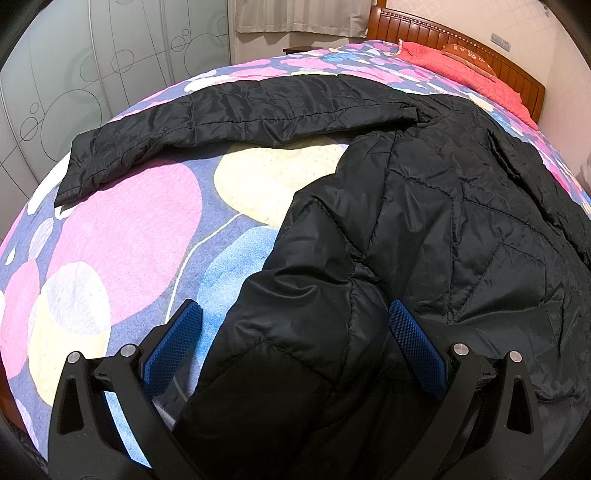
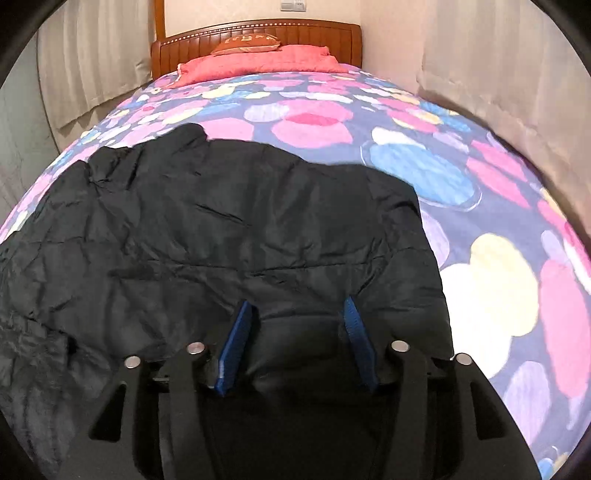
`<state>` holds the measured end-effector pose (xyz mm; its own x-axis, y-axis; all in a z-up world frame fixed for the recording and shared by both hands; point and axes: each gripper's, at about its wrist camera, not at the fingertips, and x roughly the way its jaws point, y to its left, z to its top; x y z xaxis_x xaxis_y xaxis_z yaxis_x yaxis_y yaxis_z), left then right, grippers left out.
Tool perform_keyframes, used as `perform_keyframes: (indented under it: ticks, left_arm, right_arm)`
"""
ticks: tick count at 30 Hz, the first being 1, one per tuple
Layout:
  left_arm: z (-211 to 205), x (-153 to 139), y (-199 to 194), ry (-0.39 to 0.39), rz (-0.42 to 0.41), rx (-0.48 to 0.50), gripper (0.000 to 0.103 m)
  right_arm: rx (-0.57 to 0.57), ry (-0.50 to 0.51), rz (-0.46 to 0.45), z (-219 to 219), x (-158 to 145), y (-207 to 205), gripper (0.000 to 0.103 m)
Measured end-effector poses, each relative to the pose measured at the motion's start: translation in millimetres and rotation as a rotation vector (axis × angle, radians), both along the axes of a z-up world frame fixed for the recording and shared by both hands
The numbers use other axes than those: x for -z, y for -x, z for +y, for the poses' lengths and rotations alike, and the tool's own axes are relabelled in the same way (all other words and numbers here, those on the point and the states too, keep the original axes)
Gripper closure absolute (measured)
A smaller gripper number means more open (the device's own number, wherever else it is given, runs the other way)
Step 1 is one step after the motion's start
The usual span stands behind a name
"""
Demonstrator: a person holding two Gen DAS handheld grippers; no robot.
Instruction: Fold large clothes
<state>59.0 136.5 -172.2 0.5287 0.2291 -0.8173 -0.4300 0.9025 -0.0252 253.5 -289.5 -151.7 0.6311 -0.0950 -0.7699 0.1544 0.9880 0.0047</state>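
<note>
In the left wrist view, nearest the lens, the left gripper (image 1: 295, 317) has its two blue pads (image 1: 415, 343) spread wide, one at about 7 o'clock and one at about 5 o'clock of the frame. Between them lies a thick fold of the black quilted jacket (image 1: 424, 221); the pads stand on either side of the cloth and do not press it. The left pad hangs over bare bedspread (image 1: 122, 236), just beside the jacket's edge.

The jacket body runs from 6 o'clock up toward 2 o'clock. One sleeve (image 1: 221, 110) stretches out flat from the shoulder near 1 o'clock across to its cuff near 9 o'clock, lying on the bedspread's pink, cream and blue circles. At 1 o'clock, beyond the jacket, sit a red quilt (image 1: 461, 70) and a small brown pillow (image 1: 469, 57) against the wooden headboard (image 1: 436, 35). A frosted wardrobe door (image 1: 92, 66) with circle patterns fills 10 to 11 o'clock.

In the right wrist view the right gripper (image 2: 297, 314) sits low at 6 o'clock, its pads also apart, though nearer each other than the left pair. Jacket cloth (image 2: 240, 221) bulges between them; whether the pads actually touch it cannot be told, as the picture is soft. From here the jacket spreads from 6 o'clock out to 9 and up to 11 o'clock, with bare bedspread from 12 round to 4 o'clock. Curtains (image 2: 81, 55) hang at 10 and 2 o'clock.
</note>
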Motion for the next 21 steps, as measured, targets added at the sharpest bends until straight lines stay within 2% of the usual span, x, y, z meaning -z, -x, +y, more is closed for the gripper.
perform_keyframes:
  ticks: [2,5,8,13,19,21]
  left_arm:
    - [-1,0,0,-0.006,0.002,0.0,0.002]
    - [0,0,0,-0.003,0.001,0.0,0.002]
    - [0,0,0,-0.002,0.0,0.0,0.002]
    - [0,0,0,0.0,0.0,0.0,0.002]
    - [16,-12,16,0.083,-0.045,-0.02,0.002]
    - [27,-20,25,0.083,-0.078,-0.039,0.002]
  right_arm:
    - [-0.022,-0.03,-0.026,7,-7,6,0.031]
    - [-0.012,0.033,-0.036,16,-1,9,0.031]
    - [0.018,-0.004,-0.018,6,17,6,0.03]
    - [0.019,0.005,-0.017,7,21,6,0.03]
    - [0.019,0.009,-0.022,11,21,8,0.03]
    - [0.02,0.008,-0.026,13,21,11,0.03]
